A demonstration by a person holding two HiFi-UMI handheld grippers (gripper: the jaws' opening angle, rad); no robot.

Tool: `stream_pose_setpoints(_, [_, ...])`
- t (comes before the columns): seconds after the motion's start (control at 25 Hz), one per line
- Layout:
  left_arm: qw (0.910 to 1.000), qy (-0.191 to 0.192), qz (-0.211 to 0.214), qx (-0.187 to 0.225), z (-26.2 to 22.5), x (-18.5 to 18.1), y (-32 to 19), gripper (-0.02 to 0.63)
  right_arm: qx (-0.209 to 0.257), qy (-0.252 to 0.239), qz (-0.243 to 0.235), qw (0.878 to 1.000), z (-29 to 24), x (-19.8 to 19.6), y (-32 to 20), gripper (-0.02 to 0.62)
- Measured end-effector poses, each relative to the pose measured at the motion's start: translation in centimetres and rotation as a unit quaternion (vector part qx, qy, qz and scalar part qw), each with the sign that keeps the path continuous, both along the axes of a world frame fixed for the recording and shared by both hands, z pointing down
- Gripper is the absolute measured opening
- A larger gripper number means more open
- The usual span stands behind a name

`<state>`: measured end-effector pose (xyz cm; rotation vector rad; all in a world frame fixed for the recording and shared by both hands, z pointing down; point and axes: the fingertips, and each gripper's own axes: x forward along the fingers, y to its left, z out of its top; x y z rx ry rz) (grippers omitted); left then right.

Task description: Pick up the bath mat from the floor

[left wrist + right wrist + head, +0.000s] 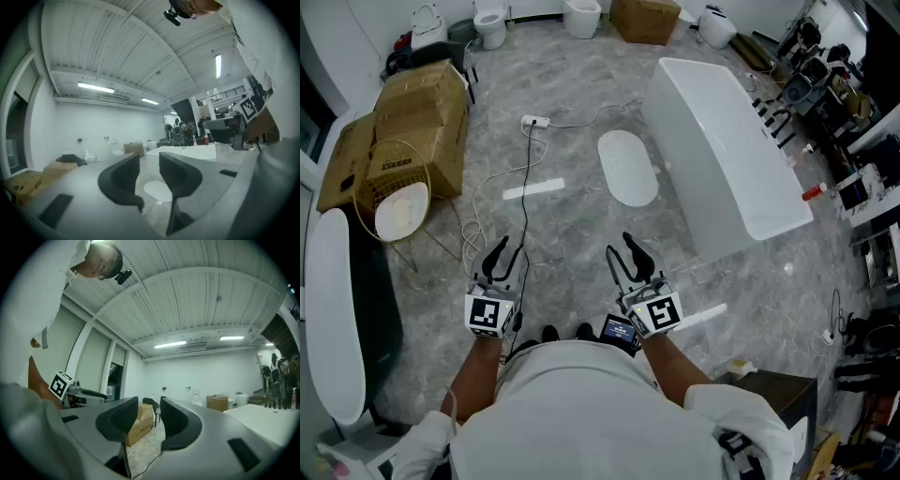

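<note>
The bath mat [628,167] is a white oval lying flat on the grey marbled floor, beside the long white bathtub [724,155]. Both grippers are held up in front of the person's chest, well short of the mat. My left gripper [505,255] has its black jaws parted with nothing between them. My right gripper [629,255] is likewise parted and empty. In the left gripper view, the mat [158,191] shows low down past the gap of the left gripper [150,161], with the bathtub [187,152] behind it. The right gripper [149,409] points toward a cardboard box [140,422].
Cardboard boxes [417,122] and a wire-frame chair [394,199] stand at the left. A power strip [534,121] with trailing cable and a white strip [533,188] lie on the floor left of the mat. Toilets [490,23] stand at the back; a dark cabinet [780,394] at the lower right.
</note>
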<state>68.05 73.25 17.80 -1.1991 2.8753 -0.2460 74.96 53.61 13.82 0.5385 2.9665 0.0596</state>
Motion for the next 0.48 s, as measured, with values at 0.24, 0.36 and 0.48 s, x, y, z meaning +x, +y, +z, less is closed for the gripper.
stream_pose_setpoints(0.24, [0.9999, -0.014, -0.001, 0.008, -0.7, 0.5, -0.3, 0.132, -0.007, -0.006, -0.009, 1.000, 0.5, 0.3, -1.0, 0.167])
stream_pose_setpoints(0.36, [0.9999, -0.005, 0.012, 0.002, 0.1, 1.3, -1.6, 0.126, -0.006, -0.028, -0.004, 1.000, 0.1, 1.5, -1.9, 0.166])
stream_pose_setpoints(0.48, [0.9998, -0.013, 0.014, -0.001, -0.5, 1.3, -2.3, 0.120, -0.010, -0.048, -0.008, 0.999, -0.2, 2.1, -2.9, 0.164])
